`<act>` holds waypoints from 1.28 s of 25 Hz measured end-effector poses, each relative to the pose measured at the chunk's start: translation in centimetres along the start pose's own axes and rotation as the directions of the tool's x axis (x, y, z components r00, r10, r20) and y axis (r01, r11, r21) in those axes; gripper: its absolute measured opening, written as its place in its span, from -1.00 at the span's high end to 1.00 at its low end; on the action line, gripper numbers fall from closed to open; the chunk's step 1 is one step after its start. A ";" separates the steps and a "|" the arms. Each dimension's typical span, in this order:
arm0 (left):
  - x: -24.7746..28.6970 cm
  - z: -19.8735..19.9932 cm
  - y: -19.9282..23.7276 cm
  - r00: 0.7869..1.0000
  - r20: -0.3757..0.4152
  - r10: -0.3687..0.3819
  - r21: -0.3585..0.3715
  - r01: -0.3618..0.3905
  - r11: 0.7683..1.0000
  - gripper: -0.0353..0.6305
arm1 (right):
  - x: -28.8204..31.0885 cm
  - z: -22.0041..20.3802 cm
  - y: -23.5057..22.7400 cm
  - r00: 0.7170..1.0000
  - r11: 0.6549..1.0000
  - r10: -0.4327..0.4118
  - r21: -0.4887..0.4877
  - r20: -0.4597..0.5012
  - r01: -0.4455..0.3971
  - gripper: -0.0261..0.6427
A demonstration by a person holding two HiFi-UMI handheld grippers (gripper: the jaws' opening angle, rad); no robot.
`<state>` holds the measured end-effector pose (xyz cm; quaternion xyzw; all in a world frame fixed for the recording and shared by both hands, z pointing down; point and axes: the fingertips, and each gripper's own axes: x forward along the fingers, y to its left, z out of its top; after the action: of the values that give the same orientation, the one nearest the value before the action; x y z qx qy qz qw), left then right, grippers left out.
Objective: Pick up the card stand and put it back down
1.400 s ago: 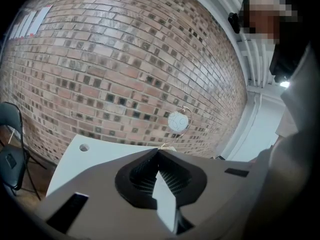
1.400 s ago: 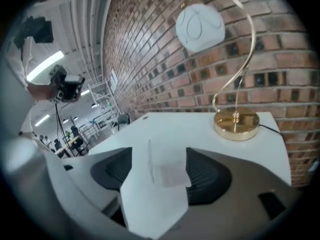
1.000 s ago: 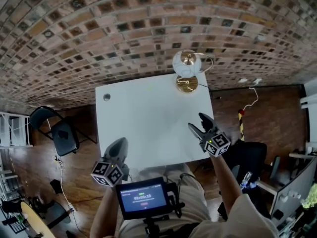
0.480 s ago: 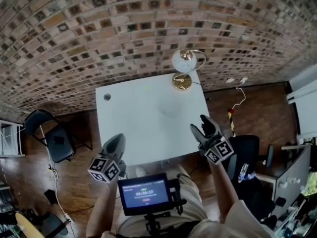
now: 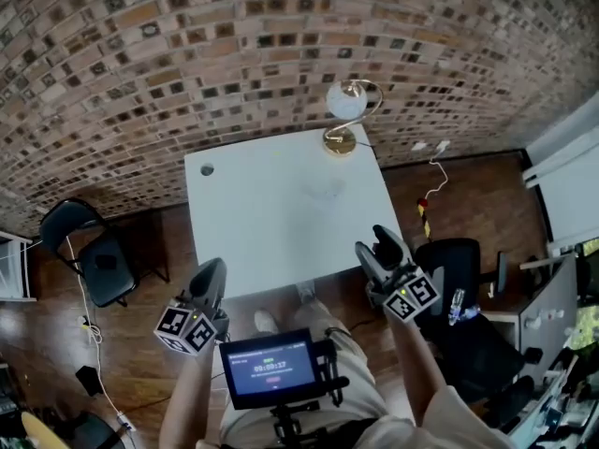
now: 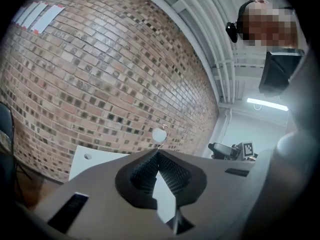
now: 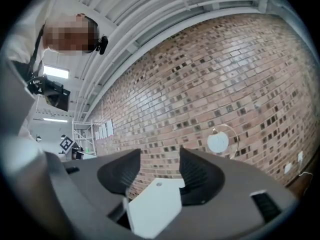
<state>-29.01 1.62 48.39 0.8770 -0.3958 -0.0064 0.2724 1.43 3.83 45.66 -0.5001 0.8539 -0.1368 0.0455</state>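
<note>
Card stand (image 5: 325, 192) — left hand-held gripper (image 6: 158, 154) closed

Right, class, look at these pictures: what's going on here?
A person stands at a white table, a gripper in each hand, both held by its near edge and touching nothing. The left gripper is shut and empty. The right gripper is open with nothing between its jaws, which have just been closing a little. A lamp stands at the table's far corner. Nothing is being handled.
</note>
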 end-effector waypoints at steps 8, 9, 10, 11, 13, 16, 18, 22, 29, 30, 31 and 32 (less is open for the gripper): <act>-6.4 -3.3 -0.5 1.000 0.015 -0.010 -0.003 0.010 1.000 0.89 | -3.9 -2.2 6.4 1.000 0.999 0.021 -0.040 -0.019 -0.022 0.19; -7.2 -3.8 -0.8 1.000 0.018 -0.002 -0.013 0.002 1.000 0.89 | -4.5 -2.3 6.9 1.000 0.999 0.024 -0.040 -0.018 -0.024 0.19; -7.8 -4.3 -1.3 1.000 0.023 0.005 -0.020 -0.005 1.000 0.89 | -5.2 -2.3 7.3 0.999 0.999 0.028 -0.040 -0.016 -0.029 0.19; -8.4 -4.5 -2.0 1.000 0.027 0.011 -0.020 -0.010 1.000 0.89 | -5.8 -2.2 7.6 0.999 0.998 0.036 -0.043 -0.014 -0.036 0.19; -9.1 -4.9 -3.4 0.999 0.028 0.018 -0.008 -0.018 1.000 0.89 | -7.2 -2.1 8.3 0.998 0.996 0.058 -0.062 -0.024 -0.060 0.22; -9.6 -5.5 -5.4 0.999 0.025 0.029 0.005 -0.029 1.000 0.89 | -9.5 -2.3 9.4 0.994 0.991 0.084 -0.103 -0.074 -0.091 0.23; -9.9 -6.3 -7.1 0.999 0.016 0.029 0.003 -0.029 1.000 0.89 | -11.7 -2.6 10.1 0.990 0.988 0.093 -0.114 -0.105 -0.105 0.23; -10.2 -9.0 -11.2 1.000 -0.010 0.010 0.005 -0.010 1.000 0.89 | -16.3 -3.0 11.0 0.985 0.980 0.092 -0.161 -0.147 -0.116 0.23; -11.4 -14.1 -18.3 1.000 -0.026 -0.001 -0.020 0.001 1.000 0.89 | -23.7 -4.8 10.0 0.987 0.990 0.049 -0.126 -0.155 -0.069 0.23; -11.8 -14.8 -19.0 0.999 -0.035 0.003 -0.018 -0.003 1.000 0.89 | -24.5 -5.1 10.2 0.987 0.990 0.049 -0.120 -0.154 -0.068 0.23; -12.2 -15.6 -19.5 0.999 -0.043 0.007 -0.016 -0.008 1.000 0.89 | -25.2 -5.5 10.4 0.986 0.990 0.053 -0.117 -0.155 -0.072 0.23; -12.7 -16.2 -20.0 0.999 -0.051 0.012 -0.015 -0.013 1.000 0.89 | -26.0 -5.9 10.7 0.985 0.989 0.061 -0.120 -0.163 -0.081 0.23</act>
<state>-20.25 28.85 49.95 0.8722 -0.3943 0.0146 0.2891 4.03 32.39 46.79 -0.4586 0.8791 -0.1201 -0.0494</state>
